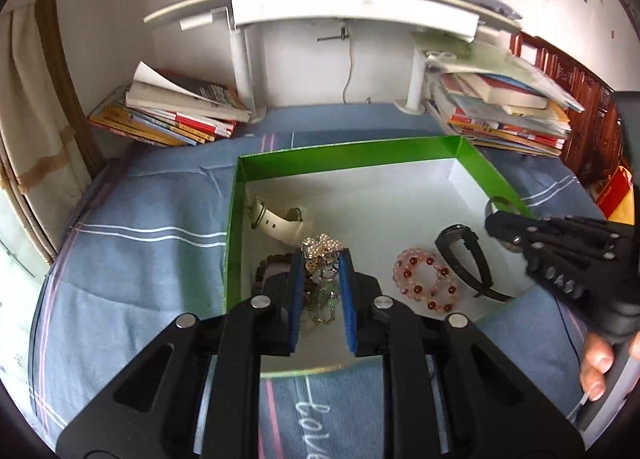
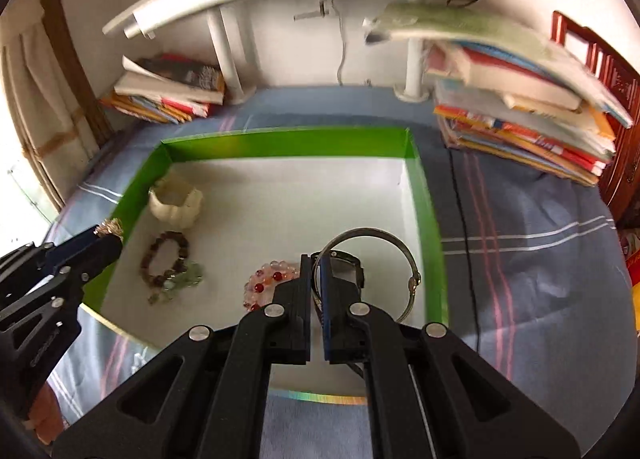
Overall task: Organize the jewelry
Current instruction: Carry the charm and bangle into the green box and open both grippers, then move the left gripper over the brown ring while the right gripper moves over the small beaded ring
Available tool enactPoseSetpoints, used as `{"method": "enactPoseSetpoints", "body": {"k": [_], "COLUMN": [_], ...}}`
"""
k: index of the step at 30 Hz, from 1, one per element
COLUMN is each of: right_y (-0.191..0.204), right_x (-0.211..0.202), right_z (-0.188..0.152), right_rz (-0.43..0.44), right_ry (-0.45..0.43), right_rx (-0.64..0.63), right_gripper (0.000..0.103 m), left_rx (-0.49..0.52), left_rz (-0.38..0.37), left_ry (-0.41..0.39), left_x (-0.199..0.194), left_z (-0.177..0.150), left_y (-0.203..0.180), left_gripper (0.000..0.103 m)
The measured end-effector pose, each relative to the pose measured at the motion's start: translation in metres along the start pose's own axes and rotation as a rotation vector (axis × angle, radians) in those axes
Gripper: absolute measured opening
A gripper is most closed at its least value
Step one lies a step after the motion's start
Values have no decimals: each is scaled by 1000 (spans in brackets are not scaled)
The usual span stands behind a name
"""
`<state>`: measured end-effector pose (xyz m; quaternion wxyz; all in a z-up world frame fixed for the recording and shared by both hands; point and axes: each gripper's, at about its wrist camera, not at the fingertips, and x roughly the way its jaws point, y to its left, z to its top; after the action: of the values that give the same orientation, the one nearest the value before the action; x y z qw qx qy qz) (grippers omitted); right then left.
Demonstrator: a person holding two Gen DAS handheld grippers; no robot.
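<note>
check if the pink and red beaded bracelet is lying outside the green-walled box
No, the pink and red beaded bracelet lies on the white floor inside the green-walled box, beside a black watch.

Blue striped cloth (image 2: 540, 259) — book stacks left (image 1: 176, 115) and right (image 1: 508, 107), beneath a white shelf (image 1: 352, 7).

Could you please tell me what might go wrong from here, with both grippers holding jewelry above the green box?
The right gripper pinches the thin silver bangle only at its edge, so it may swing or slip out. The left gripper holds the pearl brooch at its fingertips, directly over the green bead bracelet; lowering blindly could tangle them.
</note>
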<state>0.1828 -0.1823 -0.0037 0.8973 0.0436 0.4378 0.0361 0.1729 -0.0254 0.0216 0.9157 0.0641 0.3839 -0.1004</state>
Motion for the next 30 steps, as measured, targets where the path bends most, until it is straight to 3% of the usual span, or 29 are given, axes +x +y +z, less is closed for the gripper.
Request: {"method": "enactPoseSetpoints", "body": {"k": [2, 4, 7, 10, 14, 17, 23, 30], "right_y": [1, -1, -4, -8, -13, -18, -11, -3], "right_x": [9, 4, -22, -61, -90, -83, -68, -61], "right_z": [-1, -4, -12, -35, -81, -121, -155, -164], "right_rz": [-18, -7, 22, 2, -47, -53, 41, 22], "right_ry": [-1, -9, -57, -111, -97, -23, 52, 72], "right_rx": [4, 14, 22, 17, 21, 36, 21, 11], "right_gripper": [7, 17, 25, 38, 39, 39, 39, 40], "left_rx": [3, -11, -25, -13, -22, -30, 34, 96], "left_rz": [3, 4, 18, 42, 58, 63, -37, -121], "left_ry": [16, 23, 2, -25, -57, -52, 62, 90], "left_x": [11, 18, 15, -1, -40, -58, -41, -14], "left_z": [2, 4, 3, -5, -31, -58, -91, -96], "left_y": [-3, -3, 1, 1, 4, 1, -28, -63], "left_gripper": [17, 18, 43, 46, 60, 64, 64, 66]}}
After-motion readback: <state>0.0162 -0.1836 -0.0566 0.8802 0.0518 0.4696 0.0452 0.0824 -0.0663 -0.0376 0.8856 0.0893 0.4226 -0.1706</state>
